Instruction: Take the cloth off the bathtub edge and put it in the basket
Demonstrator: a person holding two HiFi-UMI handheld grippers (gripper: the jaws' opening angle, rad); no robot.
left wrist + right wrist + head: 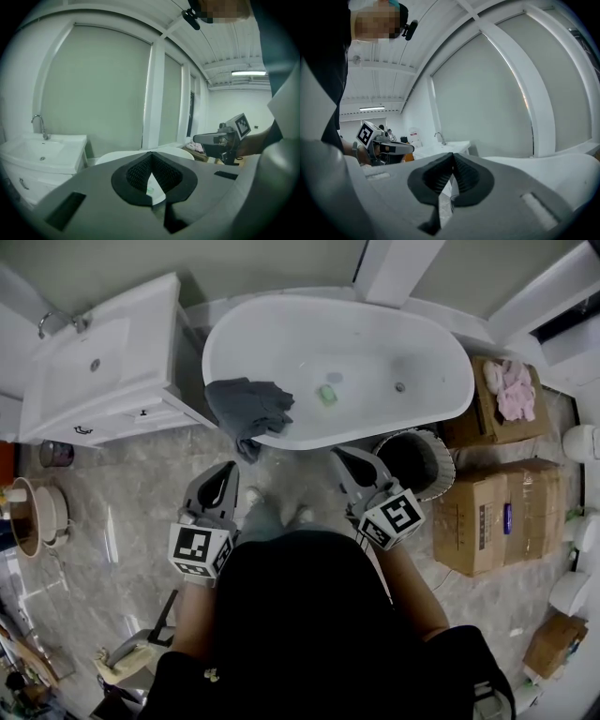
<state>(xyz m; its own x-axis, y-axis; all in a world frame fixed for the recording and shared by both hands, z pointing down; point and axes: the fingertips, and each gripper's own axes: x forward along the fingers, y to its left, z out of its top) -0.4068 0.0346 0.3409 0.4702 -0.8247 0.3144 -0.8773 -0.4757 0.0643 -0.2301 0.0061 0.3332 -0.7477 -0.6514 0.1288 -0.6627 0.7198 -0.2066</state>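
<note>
The left gripper (pixel 151 154) is closed, its ribbed pads meeting at the tip with nothing between them. The right gripper (pixel 453 155) is the same: closed and empty. The person holds both low and close to the body, pointing forward towards the bathtub (pixel 457 360), and neither one touches anything.

Just ahead of the left gripper, the dark grey cloth (pixel 248 407) hangs over the near rim of the bathtub. It is bunched on top, with a tail drooping down the outside wall. The basket (pixel 441 465) stands on the floor (pixel 141 484) at the right, tucked against the bathtub's near side and close in front of the right gripper, with cardboard boxes (pixel 497 512) beyond it.

To my eye the task has not started, and this looks like the stance before the reach. The left gripper looks better placed for the pick. It would have to open, go forward to the bunched part on the rim, and close on a good fold so the tail comes along. The cloth would then have to be lifted clear of the rim and carried across to the right, over the basket's open mouth.
</note>
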